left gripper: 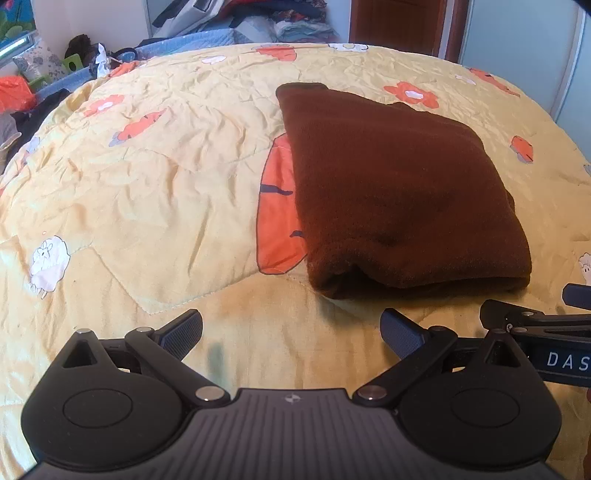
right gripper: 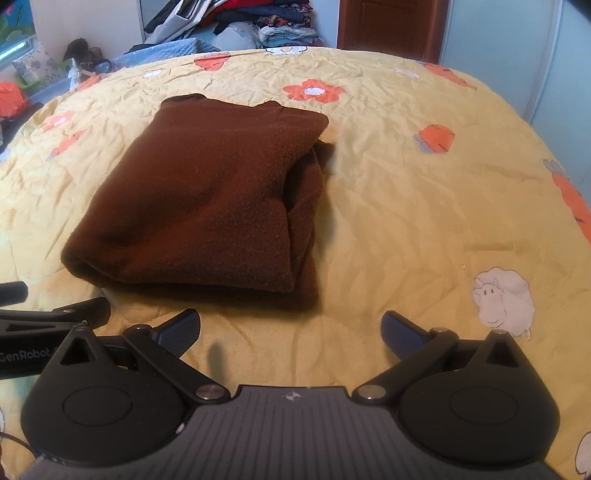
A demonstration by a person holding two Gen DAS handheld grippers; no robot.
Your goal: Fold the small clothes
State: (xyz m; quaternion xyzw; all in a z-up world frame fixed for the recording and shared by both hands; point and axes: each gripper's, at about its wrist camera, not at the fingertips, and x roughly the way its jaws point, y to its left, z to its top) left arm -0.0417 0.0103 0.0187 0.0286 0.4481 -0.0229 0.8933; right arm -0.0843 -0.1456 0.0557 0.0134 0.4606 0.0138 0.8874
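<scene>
A brown fleece garment (left gripper: 399, 192) lies folded into a thick rectangle on the yellow quilt (left gripper: 147, 192). In the right wrist view the same brown garment (right gripper: 207, 206) sits left of centre, its layered edges showing on the right side. My left gripper (left gripper: 291, 332) is open just short of the garment's near edge, nothing between its fingers. My right gripper (right gripper: 290, 332) is open too, near the garment's near right corner and holding nothing. Each gripper shows at the edge of the other's view: the right gripper (left gripper: 546, 317) and the left gripper (right gripper: 55, 314).
The yellow quilt (right gripper: 424, 206) has orange flowers and white sheep printed on it. Piled clothes (left gripper: 258, 18) and a blue blanket lie beyond the bed's far edge. A wooden door (right gripper: 388, 26) stands at the back right. Clutter sits at the far left by a window.
</scene>
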